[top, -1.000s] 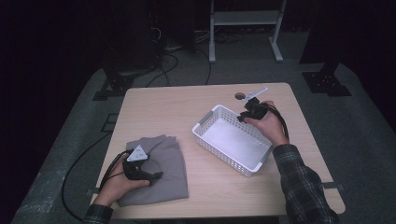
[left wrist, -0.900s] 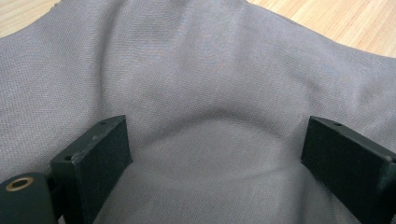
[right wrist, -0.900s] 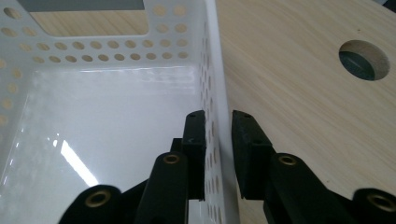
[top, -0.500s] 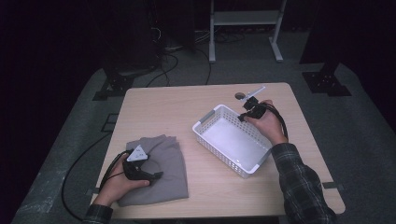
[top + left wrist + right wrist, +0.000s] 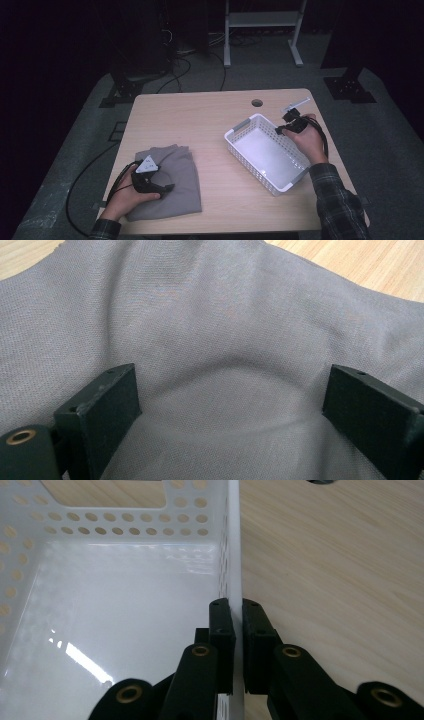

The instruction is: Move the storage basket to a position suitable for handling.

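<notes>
A dim lab or recording studio.
A lone wooden table stands mid-frame on grey carpet; black walls, cables and a white metal stand fill the top.

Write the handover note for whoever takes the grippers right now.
Left gripper: open, fingers spread and pressed down on the grey folded cloth at the table's near left; nothing pinched yet.
Right gripper: shut on the white basket, clamping its wall, one finger inside and one outside.
The basket sits at the right of the table with nothing in it.
Done: basket gripped.
Left: close on the cloth; it probably goes into the basket.
</notes>
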A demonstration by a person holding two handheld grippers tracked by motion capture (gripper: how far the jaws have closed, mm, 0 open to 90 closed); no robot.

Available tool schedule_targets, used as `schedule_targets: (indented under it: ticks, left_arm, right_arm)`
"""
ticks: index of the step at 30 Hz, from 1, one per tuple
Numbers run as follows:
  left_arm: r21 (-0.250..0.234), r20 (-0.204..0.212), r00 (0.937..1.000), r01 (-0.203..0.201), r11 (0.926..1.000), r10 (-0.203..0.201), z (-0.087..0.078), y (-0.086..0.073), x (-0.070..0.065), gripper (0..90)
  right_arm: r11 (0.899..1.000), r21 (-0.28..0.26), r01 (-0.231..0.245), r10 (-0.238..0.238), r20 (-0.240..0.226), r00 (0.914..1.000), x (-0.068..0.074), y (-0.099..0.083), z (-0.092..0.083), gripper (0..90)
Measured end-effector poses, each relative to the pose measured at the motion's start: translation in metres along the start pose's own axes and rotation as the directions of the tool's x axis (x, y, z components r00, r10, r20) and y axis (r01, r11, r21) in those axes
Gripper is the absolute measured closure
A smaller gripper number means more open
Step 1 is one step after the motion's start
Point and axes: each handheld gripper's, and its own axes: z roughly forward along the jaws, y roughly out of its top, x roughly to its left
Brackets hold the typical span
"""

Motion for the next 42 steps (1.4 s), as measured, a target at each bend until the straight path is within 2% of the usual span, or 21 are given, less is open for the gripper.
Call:
schedule_targets:
  ticks: [8, 12, 13, 15, 25, 27, 28, 29, 30, 32, 37, 39, 42]
  left_arm:
    - [0.0, 0.002, 1.0, 0.0, 1.0, 0.0, 0.0, 0.0, 0.0, 6.4]
    - [0.002, 0.002, 1.0, -0.001, 1.0, 0.001, 0.0, 0.0, 0.0, 6.3]
    - [0.002, 0.002, 1.0, -0.001, 1.0, 0.001, 0.0, 0.0, 0.0, 6.4]
    - [0.003, 0.001, 1.0, -0.001, 1.0, 0.001, 0.0, 0.0, 0.0, 6.4]
    - [0.005, 0.0, 1.0, -0.003, 1.0, 0.003, 0.0, 0.0, 0.0, 6.3]
    - [0.004, 0.001, 1.0, -0.003, 1.0, 0.003, 0.0, 0.0, 0.0, 6.4]
    - [0.004, 0.001, 1.0, -0.003, 1.0, 0.003, 0.0, 0.0, 0.0, 6.3]
    - [0.003, 0.001, 1.0, -0.003, 1.0, 0.003, 0.0, 0.0, 0.0, 6.4]
    - [0.003, 0.001, 1.0, -0.003, 1.0, 0.003, 0.0, 0.0, 0.0, 6.4]
    - [0.005, 0.0, 1.0, -0.004, 1.0, 0.004, 0.0, 0.0, 0.0, 6.4]
    - [0.008, -0.001, 1.0, -0.004, 1.0, 0.004, 0.0, 0.001, 0.0, 6.4]
    - [0.009, 0.0, 1.0, -0.004, 1.0, 0.004, 0.0, 0.001, 0.0, 6.4]
    - [0.01, 0.0, 1.0, -0.005, 0.9999, 0.005, 0.0, 0.001, 0.0, 6.4]
  right_arm:
    - [0.998, -0.005, -0.061, 0.061, 0.043, 0.9972, -0.014, -0.019, -0.014, 84.4]
    - [0.996, -0.005, -0.088, 0.089, 0.064, 0.994, -0.019, -0.03, -0.022, 84.3]
    - [0.994, -0.008, -0.111, 0.111, 0.068, 0.9915, -0.022, -0.035, -0.026, 84.4]
    - [0.992, -0.014, -0.126, 0.126, 0.077, 0.989, -0.024, -0.04, -0.029, 84.3]
    - [0.992, -0.019, -0.126, 0.127, 0.08, 0.9887, -0.026, -0.043, -0.032, 83.4]
    - [0.992, -0.019, -0.126, 0.128, 0.08, 0.9886, -0.026, -0.044, -0.033, 73.3]
    - [0.992, -0.019, -0.126, 0.128, 0.08, 0.9886, -0.026, -0.044, -0.033, 73.3]
    - [0.991, -0.037, -0.127, 0.13, 0.102, 0.9863, -0.024, -0.044, -0.037, 66.1]
    - [0.991, -0.037, -0.127, 0.13, 0.102, 0.9863, -0.024, -0.044, -0.037, 66.1]
    - [0.992, -0.069, -0.109, 0.116, 0.118, 0.9862, -0.019, -0.045, -0.044, 58.3]
    - [0.99, -0.114, -0.082, 0.097, 0.134, 0.9863, -0.009, -0.046, -0.056, 51.6]
    - [0.987, -0.149, -0.067, 0.086, 0.127, 0.9882, 0.0, -0.048, -0.064, 47.2]
    - [0.985, -0.159, -0.066, 0.084, 0.114, 0.9899, 0.007, -0.05, -0.068, 43.8]
